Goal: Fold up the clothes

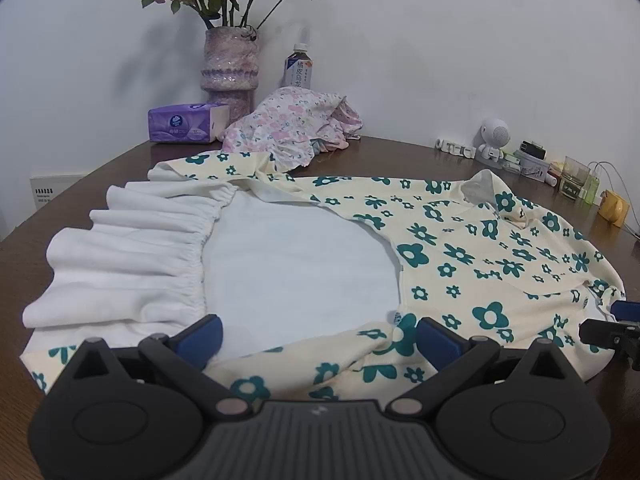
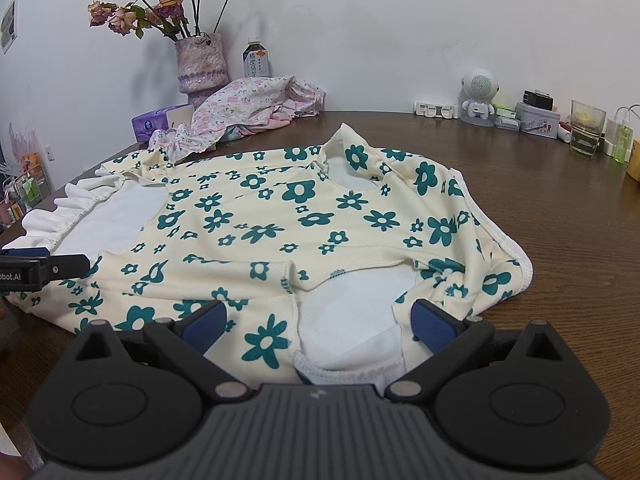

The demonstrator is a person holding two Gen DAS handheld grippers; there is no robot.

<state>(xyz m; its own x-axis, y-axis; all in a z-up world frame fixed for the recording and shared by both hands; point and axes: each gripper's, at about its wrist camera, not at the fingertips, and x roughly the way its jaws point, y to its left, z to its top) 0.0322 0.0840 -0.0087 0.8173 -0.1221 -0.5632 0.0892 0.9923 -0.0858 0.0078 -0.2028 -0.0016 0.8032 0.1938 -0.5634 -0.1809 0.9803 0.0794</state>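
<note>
- Left wrist view: left gripper [image 1: 318,334] spread wide, blue pads apart, nothing pinched between them; near hem of the flowered dress [image 1: 460,256] directly beneath and just ahead.
- Same view: dress spread flat on the brown bench [image 1: 400,152], long axis crosswise to the gripper's line of sight, with the white ruffled skirt [image 1: 120,256] off to the left and the collar [image 1: 480,184] off to the right.
- Same view: tip of the right gripper [image 1: 616,326] visible at the far right edge, over the same near hem, further toward the collar end.
- Same view: crumpled pink floral garment [image 1: 296,120] well behind the dress, near the vase [image 1: 230,64], tissue pack [image 1: 186,122] and bottle [image 1: 298,70]; clear of the work.
- Right wrist view: right gripper [image 2: 320,322] also wide open, holding nothing; straight ahead of it, a sleeve opening [image 2: 352,304] with white lining exposed, touching or nearly touching the pads.
- Same view: neck opening [image 2: 348,172] toward the far side, skirt ruffle [image 2: 72,208] far left, so the bodice end nearer this gripper and the skirt end nearer the left gripper [image 2: 44,268], seen at the left edge.
- Judgement: both grippers ranged along the near long edge, one per end; likely next step a pinch of that edge at both points and a fold away toward the wall, across the short axis. Cannot tell whether either pad already presses cloth.
</note>
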